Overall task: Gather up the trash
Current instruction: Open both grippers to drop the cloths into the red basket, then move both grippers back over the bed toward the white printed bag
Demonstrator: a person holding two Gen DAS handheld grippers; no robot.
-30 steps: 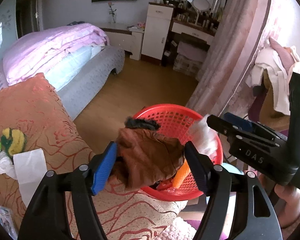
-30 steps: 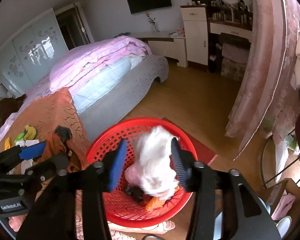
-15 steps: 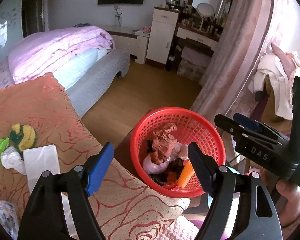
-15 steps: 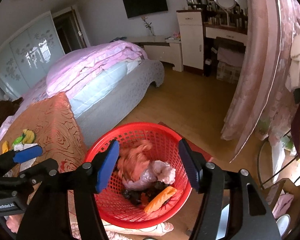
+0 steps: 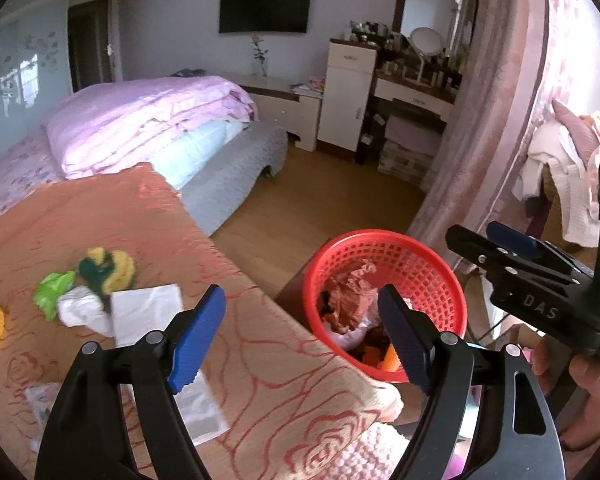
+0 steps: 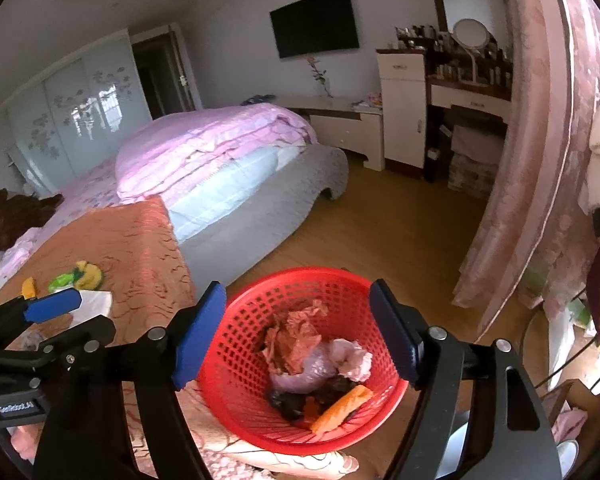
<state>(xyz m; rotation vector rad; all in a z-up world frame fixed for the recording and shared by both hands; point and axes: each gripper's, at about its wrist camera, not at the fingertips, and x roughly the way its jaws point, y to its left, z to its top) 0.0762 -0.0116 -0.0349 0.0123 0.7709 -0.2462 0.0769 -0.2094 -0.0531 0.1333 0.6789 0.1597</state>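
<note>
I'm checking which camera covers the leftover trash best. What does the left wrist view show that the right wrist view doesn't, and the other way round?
Only the left wrist view: the crumpled white tissue, the flat white paper sheet whole, and a hand holding the right gripper.

Only the right wrist view: the white sliding wardrobe, a dark brown furry heap on the bed, and the basket's contents in full, including an orange wrapper.

Both: the red mesh plastic basket, the orange rose-patterned cover, the yellow-and-green sponge ball, and both grippers opening, empty.
</note>
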